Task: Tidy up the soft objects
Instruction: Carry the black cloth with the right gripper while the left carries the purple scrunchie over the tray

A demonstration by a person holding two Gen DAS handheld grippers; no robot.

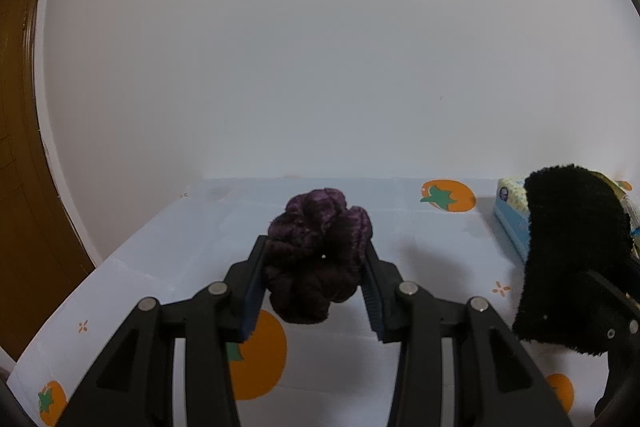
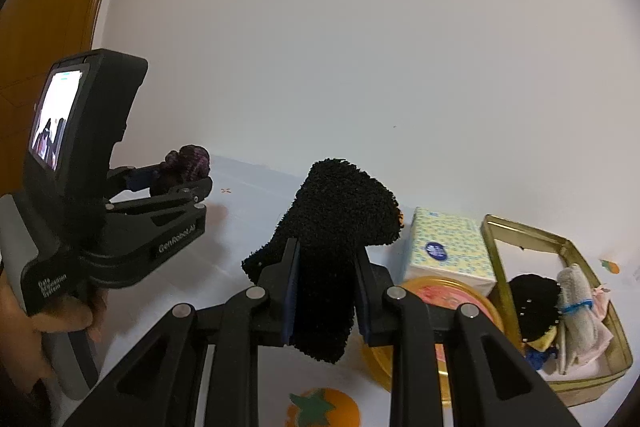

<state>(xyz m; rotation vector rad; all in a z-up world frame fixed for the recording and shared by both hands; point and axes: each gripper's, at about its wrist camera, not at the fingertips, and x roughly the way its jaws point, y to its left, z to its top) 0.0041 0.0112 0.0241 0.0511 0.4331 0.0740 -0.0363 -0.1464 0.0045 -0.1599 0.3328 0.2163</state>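
Scrunchie [image 1: 318, 255] first: that purple velvety one is pinched between the pads of your left gripper [image 1: 316, 279], bulging out past the fingertips and hanging clear above the tablecloth [image 1: 168, 259]. So your left claw is clamped on it, jaws only partway apart because the fabric fills the gap. From the right wrist view you can see that gripper off to the left of your right claw, tilted a bit nose-down, with your hand [image 2: 60, 323] wrapped around its grip from below and its little screen facing back toward you.

Your right gripper [image 2: 324, 291] is squeezing a fuzzy black cloth [image 2: 340, 227], sock-like maybe, can't tell exactly what it is. It sticks up past the fingertips and folds over toward the right, and a tail of it droops below the jaws. That claw is also pointed slightly downward, over the table, not touching it.

Just beyond and right of your right claw sits a tissue pack [image 2: 448, 247], blue and yellow pattern. Right of that is a gold-rimmed basket [image 2: 494, 239] holding a black soft thing [image 2: 534, 303], a rolled beige cloth [image 2: 578, 291] with a blue band around it, and some pink fabric. A yellow round lid [image 2: 452, 291] lies right under the right finger, between the claw and the basket.
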